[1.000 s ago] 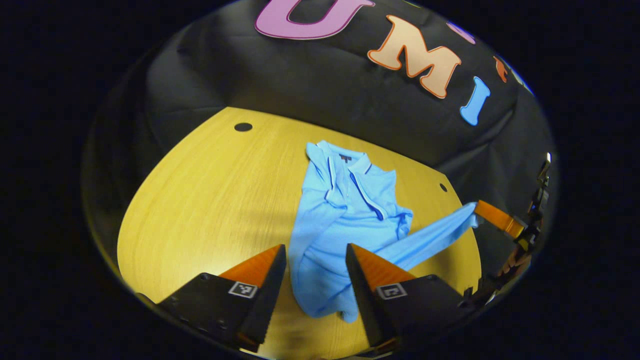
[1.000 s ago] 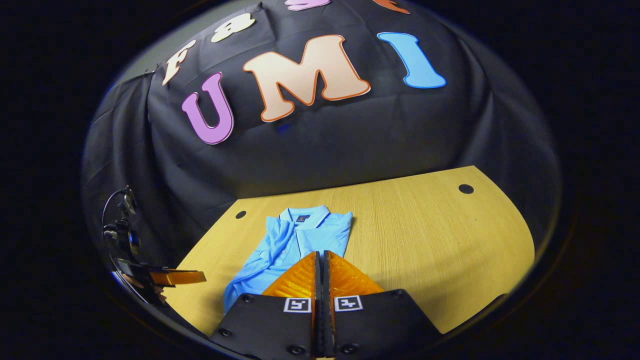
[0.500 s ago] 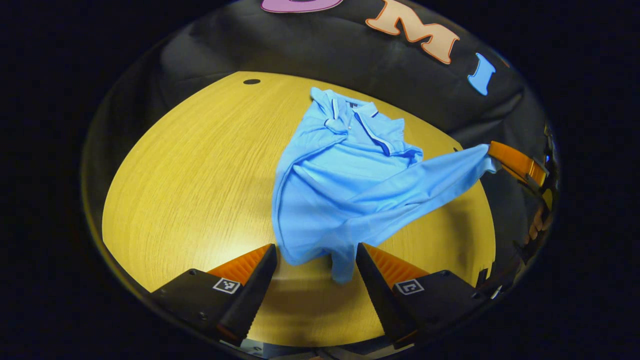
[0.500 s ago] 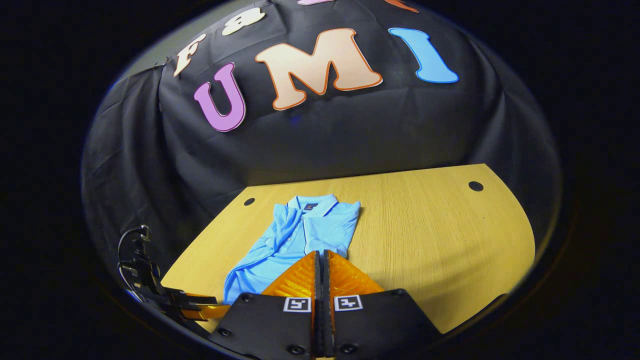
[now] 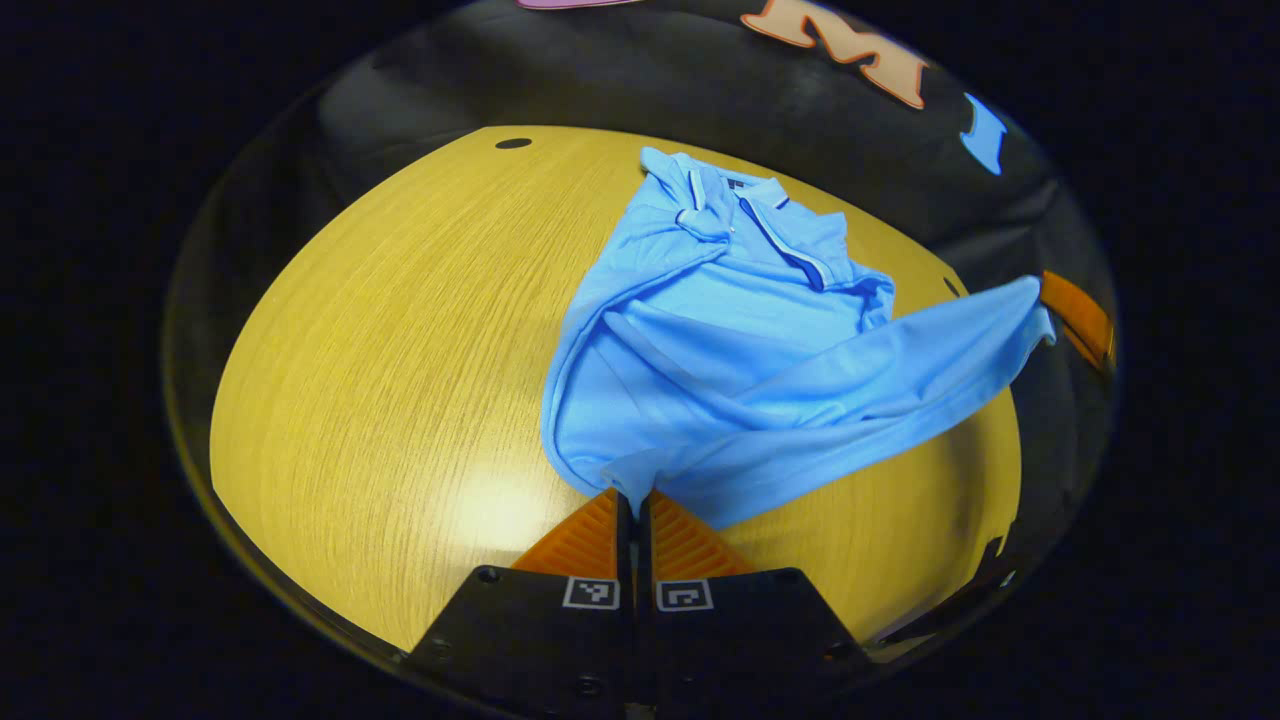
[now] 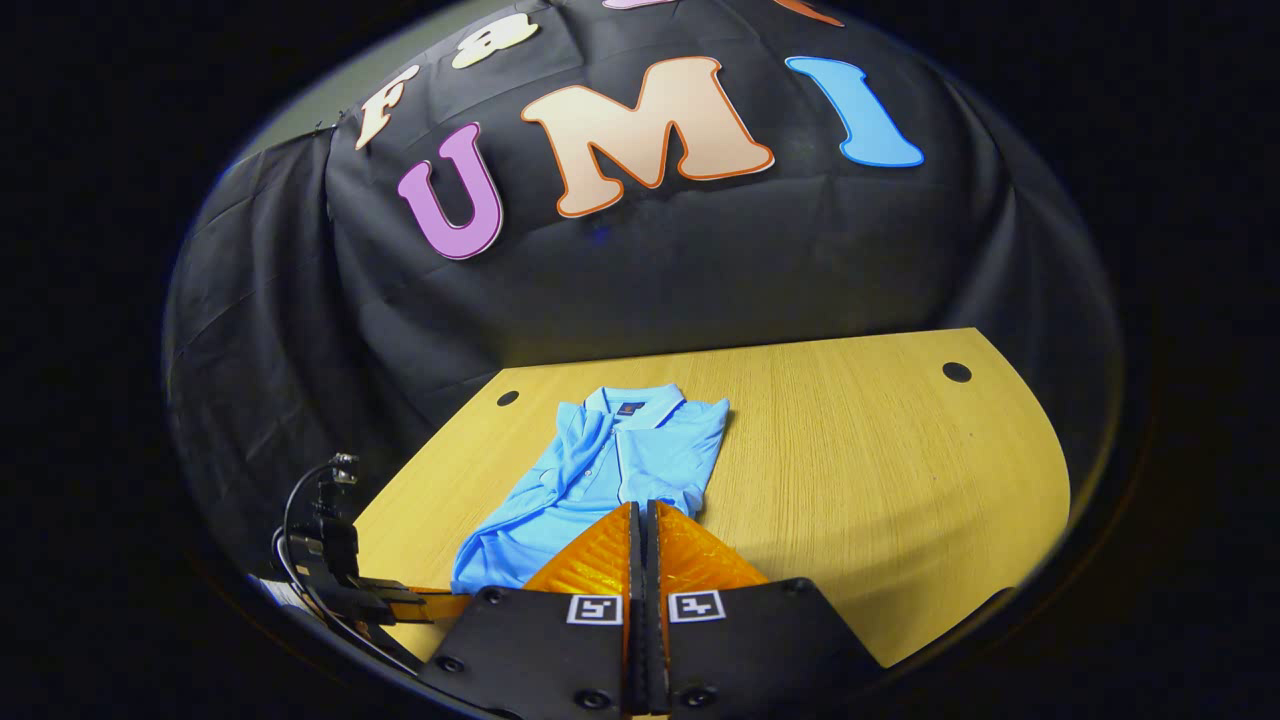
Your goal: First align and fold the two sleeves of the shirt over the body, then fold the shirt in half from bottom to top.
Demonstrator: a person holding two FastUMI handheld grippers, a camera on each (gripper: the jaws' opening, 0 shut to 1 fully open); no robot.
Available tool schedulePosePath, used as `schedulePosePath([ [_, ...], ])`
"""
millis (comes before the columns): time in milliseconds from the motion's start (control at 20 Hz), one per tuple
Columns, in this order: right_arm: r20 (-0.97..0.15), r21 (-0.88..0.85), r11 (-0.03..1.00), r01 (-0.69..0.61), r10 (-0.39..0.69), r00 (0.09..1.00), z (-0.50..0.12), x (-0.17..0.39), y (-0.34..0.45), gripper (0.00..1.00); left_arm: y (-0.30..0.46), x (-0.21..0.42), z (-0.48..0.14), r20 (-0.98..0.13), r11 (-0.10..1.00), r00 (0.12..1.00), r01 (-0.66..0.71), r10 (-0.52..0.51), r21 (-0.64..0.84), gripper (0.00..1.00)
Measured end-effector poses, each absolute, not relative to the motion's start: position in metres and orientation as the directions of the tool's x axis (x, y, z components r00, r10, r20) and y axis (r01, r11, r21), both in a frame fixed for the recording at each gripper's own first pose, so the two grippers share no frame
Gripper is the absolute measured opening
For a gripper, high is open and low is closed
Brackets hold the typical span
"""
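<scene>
1. Left gripper: seen at the bottom centre of the left gripper view, its two fingers are pressed together with a bunched fold of the shirt's lower hem clamped between the tips.
2. Right gripper: seen at the bottom centre of the right gripper view, its fingers are drawn together with only a thin slit between them. Blue fabric meets the tips at the near edge of the garment. In the left gripper view this same tool appears at the right edge of the frame, where the far corner of the hem ends at its fingers, so it holds that corner.
3. Shirt position, left gripper view: the blue polo shirt occupies the centre and right of the frame on the wooden table. Its collar lies in the upper centre, toward the black cloth wall.
4. Shirt condition, left gripper view: a wide band of the lower hem stretches from the bottom centre up to the right edge of the frame, raised off the table between the two tools, with a shadow below it. The upper body rests flat on the tabletop, with folded fabric over the chest.
5. Shirt position, right gripper view: the shirt lies in the lower centre-left of the frame, collar toward the wall.
6. Left tool, right gripper view: it appears at the lower left of the frame, with a cable looping above it.
</scene>
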State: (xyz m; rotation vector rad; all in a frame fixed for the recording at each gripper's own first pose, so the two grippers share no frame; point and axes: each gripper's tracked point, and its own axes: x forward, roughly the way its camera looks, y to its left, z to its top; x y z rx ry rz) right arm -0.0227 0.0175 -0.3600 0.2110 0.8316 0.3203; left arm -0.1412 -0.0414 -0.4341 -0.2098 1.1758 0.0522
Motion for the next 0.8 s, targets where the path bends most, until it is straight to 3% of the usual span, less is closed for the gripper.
schedulePosePath([
  [150,-0.680,0.294,0.938,-0.186,0.342,0.648,-0.357,-0.015,0.017,0.02,-0.031,-0.100,-0.401,-0.870,0.986,0.484,-0.074,-0.094,-0.147,0.00],
  [400,-0.672,0.280,0.953,-0.116,0.281,0.686,-0.366,0.010,0.013,0.02,-0.015,-0.015,-0.361,-0.819,0.985,0.557,-0.014,-0.136,-0.173,0.00],
  [800,-0.661,0.235,0.971,-0.032,0.184,0.728,-0.407,0.089,0.019,0.02,0.001,0.107,-0.375,-0.791,0.984,0.586,0.104,-0.176,-0.142,0.00],
])
